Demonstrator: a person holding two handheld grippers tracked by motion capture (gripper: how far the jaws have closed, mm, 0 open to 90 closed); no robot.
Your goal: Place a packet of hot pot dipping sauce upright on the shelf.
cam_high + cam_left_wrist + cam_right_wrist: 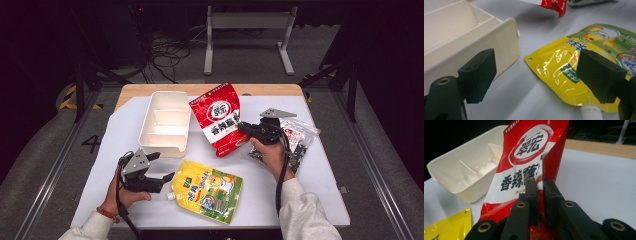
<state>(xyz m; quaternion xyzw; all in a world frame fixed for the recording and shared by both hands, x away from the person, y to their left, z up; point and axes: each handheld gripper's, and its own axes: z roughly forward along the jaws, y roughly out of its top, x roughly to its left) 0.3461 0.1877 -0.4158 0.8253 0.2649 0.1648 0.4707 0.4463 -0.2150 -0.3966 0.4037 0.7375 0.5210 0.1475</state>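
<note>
Two hand-held grippers: my left hand-held gripper (167, 171), at seven o'clock on the worktop (320, 190), is spread beside the yellow spouted pouch (207, 190); my right hand-held gripper (540, 186), at two o'clock, pinches the red foil sachet (218, 119), lifting it beside the cream plastic tray (165, 125).

Ahead of the left hand-held gripper (159, 169), open bench (320, 200) between the wide-standing jaws. Hemmed on one side by the cream divided tray (165, 123), on the other by the yellow spouted pouch (207, 190). Beyond the right hand-held gripper (241, 126), blocked by the red sauce packet (218, 120); clear snack bag (299, 139) close behind.
</note>
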